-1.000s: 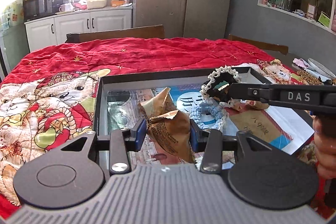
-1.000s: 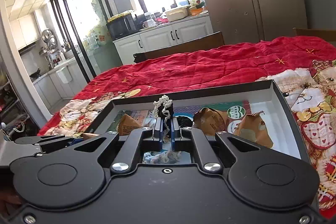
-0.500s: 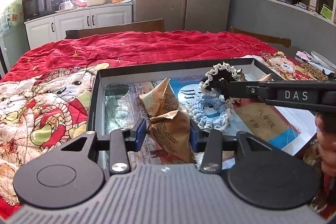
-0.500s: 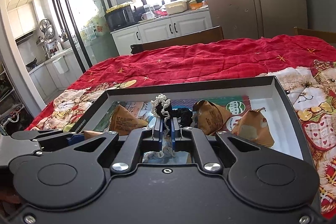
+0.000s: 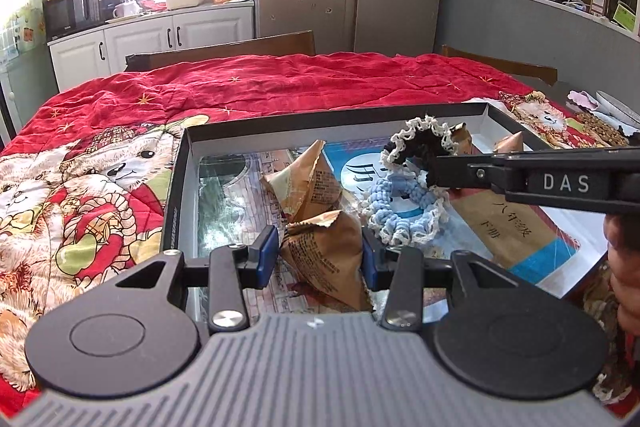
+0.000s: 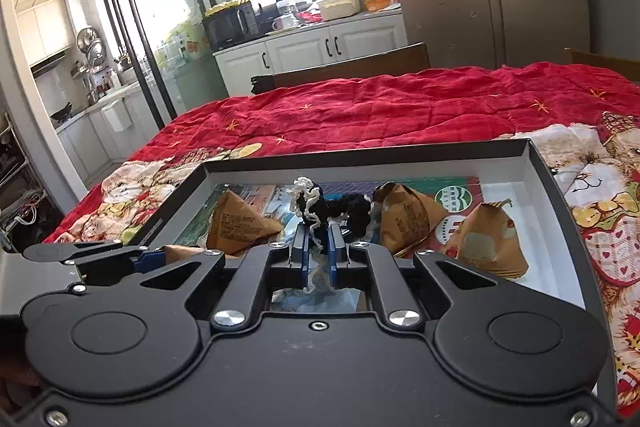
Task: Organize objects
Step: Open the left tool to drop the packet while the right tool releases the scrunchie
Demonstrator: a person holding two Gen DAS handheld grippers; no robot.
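A shallow black tray (image 5: 176,207) lies on the red quilt. My left gripper (image 5: 320,257) is shut on a brown triangular paper packet (image 5: 328,259) low over the tray's near side. A second brown packet (image 5: 308,183) lies just behind it. My right gripper (image 6: 318,243) comes in from the right and holds a black scrunchie with white lace trim (image 5: 420,143) above a blue scrunchie (image 5: 400,203). Its jaws are opening slightly, with the lace (image 6: 308,203) still caught between the pads. Two more brown packets (image 6: 408,215) (image 6: 484,247) rest at the tray's right.
Printed booklets and a brown envelope (image 5: 508,223) line the tray floor. The bear-pattern red quilt (image 5: 100,187) covers the table around it. Chair backs (image 5: 224,51) stand beyond the far edge. Plates and clutter (image 5: 608,111) sit at the far right. A person's hand (image 5: 624,267) grips the right tool.
The right gripper's pads have parted a little around the black scrunchie's lace. Both hands have barely moved, and the left grip on the packet is unchanged.
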